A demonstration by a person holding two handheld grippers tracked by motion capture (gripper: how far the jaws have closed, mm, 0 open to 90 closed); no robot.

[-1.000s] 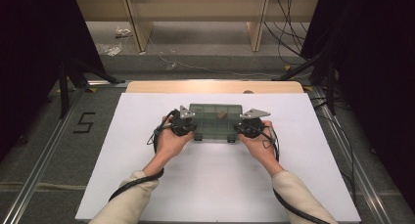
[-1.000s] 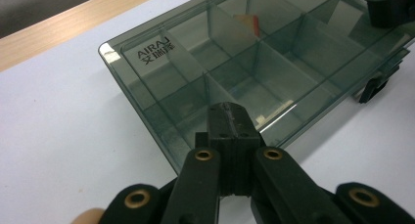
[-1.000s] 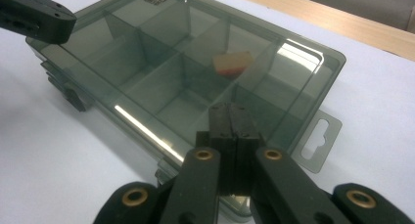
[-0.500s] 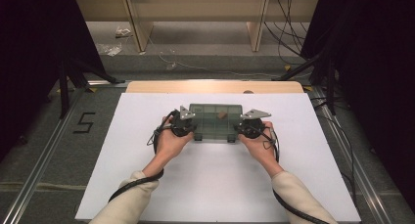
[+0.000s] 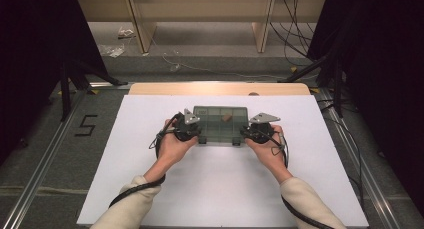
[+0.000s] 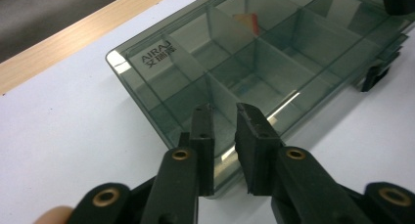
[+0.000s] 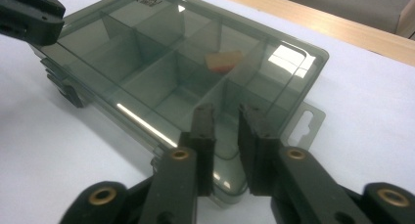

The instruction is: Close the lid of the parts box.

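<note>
While both pairs of jaws have just cracked apart a little, neither pinches anything: left gripper [image 6: 225, 111] shows a narrow empty gap between its pads, poised over the near corner of the smoky clear organizer box [image 6: 254, 62]; right gripper [image 7: 226, 111] is the same, a slim gap with nothing in it, over the opposite end of the box [image 7: 161, 62].

From the high view: left gripper [image 5: 192, 130] and right gripper [image 5: 252, 132] flank the box [image 5: 220, 124] at its short ends, very close to it or touching; can't tell contact. Box lies flat on the white board [image 5: 210, 189], roughly centred, toward the far half, lid down. Lid looks shut, and the dark latches [image 6: 374, 77] on the front edge seem to be still engaged, though I can't confirm.

Contents: one small reddish-tan piece [image 7: 224, 60] in a far-row compartment; other compartments look empty.

Status read: early. Hands are staged at the box ends, nothing gripped, lid not lifted. My guess at what's left is pretty much everything: get a hold on the box or its latches, open it, deal with the piece inside.

Beyond the board: wooden table edge [image 5: 215, 88], floor with a "5" marking [image 5: 86, 125].
</note>
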